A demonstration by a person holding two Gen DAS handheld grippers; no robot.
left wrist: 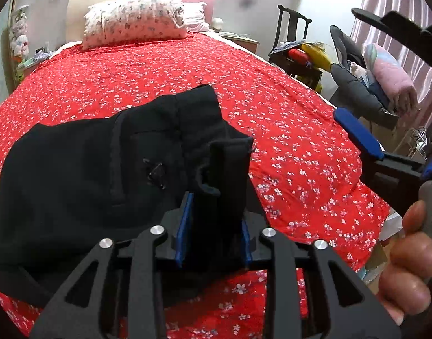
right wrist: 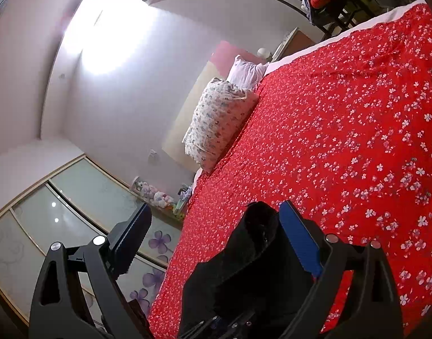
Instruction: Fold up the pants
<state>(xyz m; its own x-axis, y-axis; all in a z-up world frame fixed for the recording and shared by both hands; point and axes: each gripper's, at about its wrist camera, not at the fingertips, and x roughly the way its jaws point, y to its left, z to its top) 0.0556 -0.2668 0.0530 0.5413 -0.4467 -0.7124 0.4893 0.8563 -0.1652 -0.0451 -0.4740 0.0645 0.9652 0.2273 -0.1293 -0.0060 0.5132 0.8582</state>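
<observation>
The black pants (left wrist: 83, 169) lie bunched on the red flowered bedspread (left wrist: 159, 70) at the near left of the bed. My left gripper (left wrist: 216, 197) is shut on a thick fold of the black pants and holds it just above the bed. My right gripper (left wrist: 365, 84) shows at the right of the left wrist view, held in a hand, jaws wide apart above the bed's right edge. In the right wrist view my right gripper (right wrist: 216, 220) is open, and black pants fabric (right wrist: 252, 260) rests against its right pad (right wrist: 300, 243).
A flowered pillow (left wrist: 134, 19) and a pink pillow (left wrist: 194, 15) lie at the headboard. A dark chair (left wrist: 295, 50) with toys and a grey seat (left wrist: 357, 84) with a pink blanket stand right of the bed. A glass-door wardrobe (right wrist: 60, 212) is on the left.
</observation>
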